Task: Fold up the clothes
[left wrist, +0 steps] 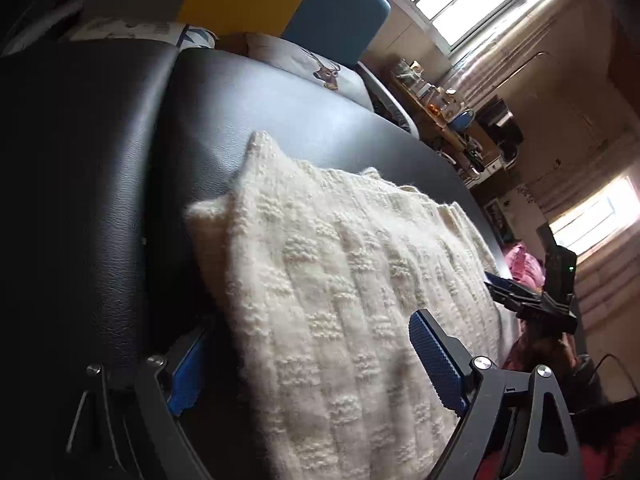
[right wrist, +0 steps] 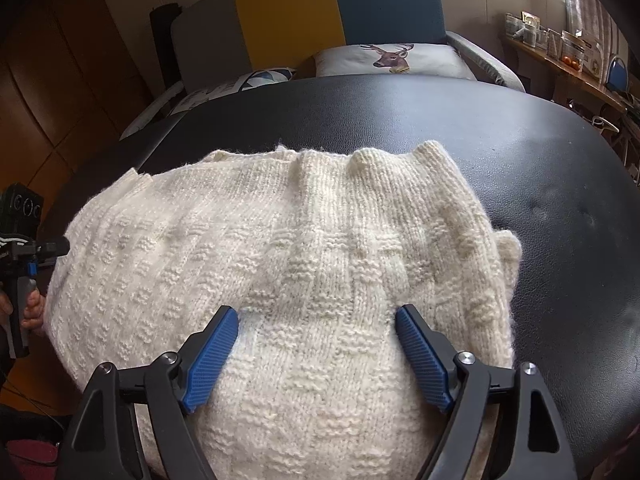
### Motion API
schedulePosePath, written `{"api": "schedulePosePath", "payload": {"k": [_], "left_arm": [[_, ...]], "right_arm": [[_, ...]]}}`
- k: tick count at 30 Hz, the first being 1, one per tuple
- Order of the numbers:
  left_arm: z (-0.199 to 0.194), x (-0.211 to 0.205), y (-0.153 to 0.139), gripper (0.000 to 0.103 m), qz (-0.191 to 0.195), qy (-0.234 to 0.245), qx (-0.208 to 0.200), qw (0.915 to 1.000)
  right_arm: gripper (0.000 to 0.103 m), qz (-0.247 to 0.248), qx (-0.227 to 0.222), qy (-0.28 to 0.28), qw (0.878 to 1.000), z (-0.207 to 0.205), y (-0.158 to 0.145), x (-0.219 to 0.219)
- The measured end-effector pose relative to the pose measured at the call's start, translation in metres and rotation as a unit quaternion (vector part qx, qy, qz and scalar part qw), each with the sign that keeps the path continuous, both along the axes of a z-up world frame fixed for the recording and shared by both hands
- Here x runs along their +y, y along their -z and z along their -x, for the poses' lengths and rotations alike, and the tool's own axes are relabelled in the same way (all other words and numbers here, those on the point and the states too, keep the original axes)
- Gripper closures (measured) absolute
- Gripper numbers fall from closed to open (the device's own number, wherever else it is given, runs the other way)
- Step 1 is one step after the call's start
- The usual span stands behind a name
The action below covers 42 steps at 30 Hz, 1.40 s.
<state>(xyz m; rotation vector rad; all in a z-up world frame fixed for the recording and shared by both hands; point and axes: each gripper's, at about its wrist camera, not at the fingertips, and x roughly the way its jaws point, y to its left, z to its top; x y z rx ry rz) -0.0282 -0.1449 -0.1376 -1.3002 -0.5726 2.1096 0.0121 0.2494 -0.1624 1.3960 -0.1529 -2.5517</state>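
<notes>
A cream knitted sweater (right wrist: 280, 264) is laid flat on a black leather table (right wrist: 560, 184). The left gripper (left wrist: 304, 360) is held wide apart over the sweater's left edge. The right gripper (right wrist: 316, 332) is spread wide above the near edge, and nothing is pinched. A deer cushion (right wrist: 388, 58) is seen behind.

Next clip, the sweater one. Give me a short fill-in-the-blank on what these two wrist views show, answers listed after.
1. The cream knitted sweater lies on a ____ padded surface.
2. The blue pads of the right tool stand ____, with the knit below them.
3. The cushion behind the surface bears a picture of a ____.
4. The left tool has its pads ____ on the sweater's edge.

Missing words: black; apart; deer; not closed
</notes>
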Motion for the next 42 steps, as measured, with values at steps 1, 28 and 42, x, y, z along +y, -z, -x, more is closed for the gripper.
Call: {"api": "schedulePosePath", "payload": {"k": [1,28,42], "left_arm": [[0.002,0.001,0.002,0.022,-0.023,0.001,-0.015,0.9996],[0.029,-0.037,-0.030,0.075,0.060,-0.084,-0.023,0.9944],[0.012,-0.049,-0.051,0.076,-0.061,-0.110,-0.017,0.9919]], "right_arm": [[0.017,0.000,0.002,0.000,1.000,0.001,0.000,0.000],[0.024,-0.049,-0.066,-0.274,0.958,0.032,-0.020,-0.021],[0.015,-0.065,-0.106,-0.272,0.954,0.050,0.018,-0.015]]}}
